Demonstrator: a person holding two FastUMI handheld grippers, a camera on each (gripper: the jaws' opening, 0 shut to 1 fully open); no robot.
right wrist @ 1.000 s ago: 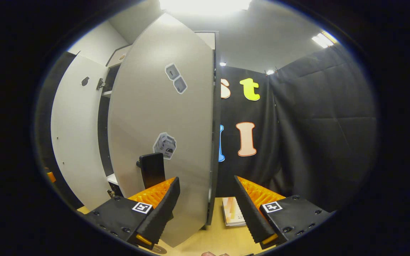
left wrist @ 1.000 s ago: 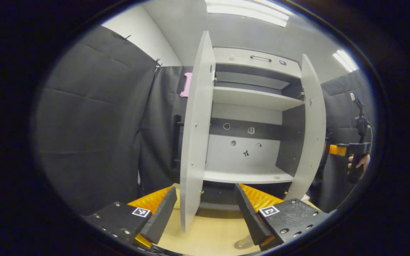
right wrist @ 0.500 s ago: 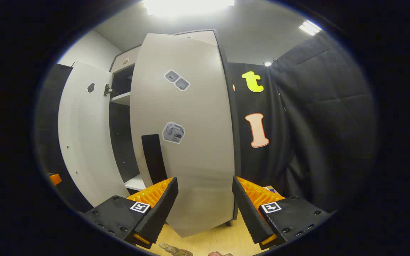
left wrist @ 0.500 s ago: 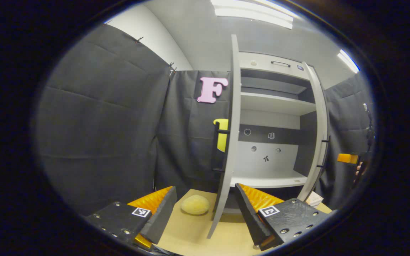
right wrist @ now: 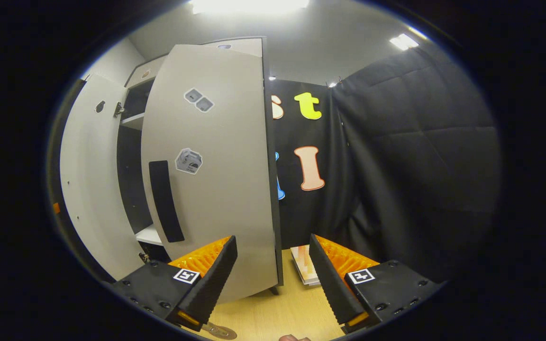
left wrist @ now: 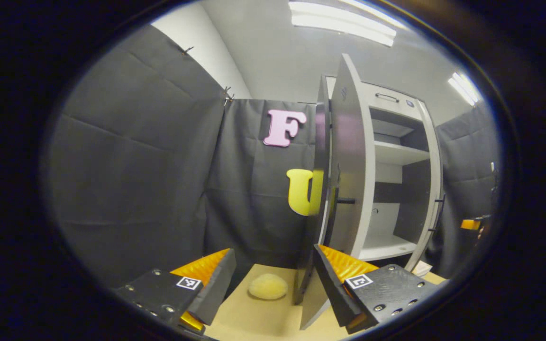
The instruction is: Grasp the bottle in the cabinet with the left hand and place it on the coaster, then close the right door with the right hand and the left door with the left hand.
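the cabinet (left wrist: pixel 396 156) stands on the counter (left wrist: pixel 263 317) before you with both doors swung out. in your left gripper view the left door (left wrist: pixel 344 189) is edge-on, just past your left tongs (left wrist: pixel 273 279), which are spread apart and hold nothing. in your right gripper view the right door (right wrist: pixel 216 170) faces you with its dark handle (right wrist: pixel 165 201), just beyond your right tongs (right wrist: pixel 273 274), also spread apart and empty. a yellowish round lump (left wrist: pixel 268 287) lies on the counter near the left door's foot, a booklet (right wrist: pixel 304 272) by the right door, and a small round disc (right wrist: pixel 218 331) at the near counter edge.
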